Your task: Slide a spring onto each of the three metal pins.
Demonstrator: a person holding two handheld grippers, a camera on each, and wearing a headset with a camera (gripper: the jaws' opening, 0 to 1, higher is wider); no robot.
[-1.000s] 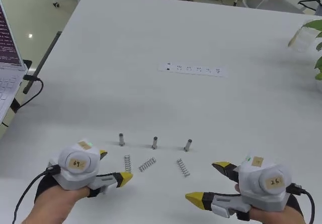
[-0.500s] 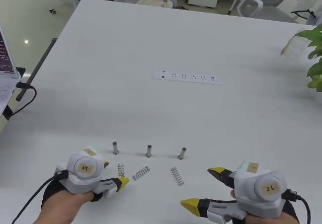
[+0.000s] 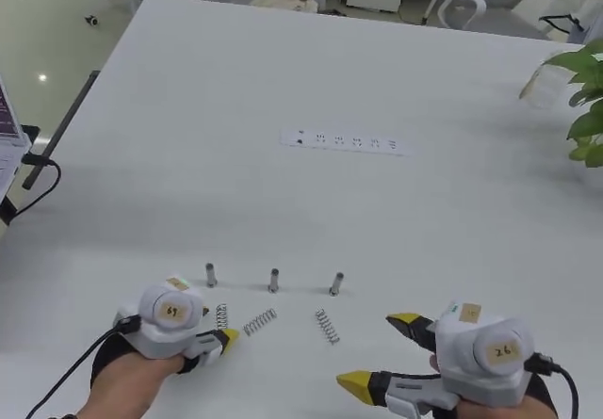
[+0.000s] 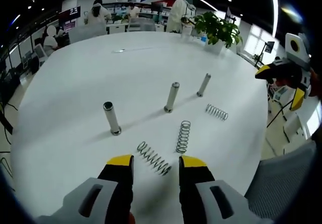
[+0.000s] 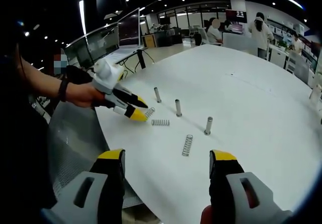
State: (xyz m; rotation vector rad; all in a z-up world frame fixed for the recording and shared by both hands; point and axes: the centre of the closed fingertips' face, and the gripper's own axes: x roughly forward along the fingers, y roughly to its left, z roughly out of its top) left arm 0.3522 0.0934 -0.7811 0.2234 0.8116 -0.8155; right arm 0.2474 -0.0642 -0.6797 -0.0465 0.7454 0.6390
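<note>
In the head view, the body of my left claw (image 3: 222,330) covers its far jaw, so one yellow tip is all I can make out. The frame's lower edge cuts off my left hand (image 3: 127,386) and the rear of my right claw (image 3: 379,351). The left spring (image 3: 221,315) lies right at that yellow tip, and I cannot tell whether the tip touches it. The left gripper view is plainer: the jaws stand parted and hold nothing, with that spring flat on the table (image 3: 283,89), just ahead of and between the tips.

My left hand sits low by the table's near edge, with the claw aimed across at the springs. My right claw hangs well apart on the other side, its jaws spread wide and empty, pointing back toward the row.

The left pin (image 3: 211,274), middle pin (image 3: 273,280) and right pin (image 3: 335,283) stand in a line, all bare. The middle spring (image 3: 259,322) and right spring (image 3: 326,326) lie flat on the near side of the pins.
</note>
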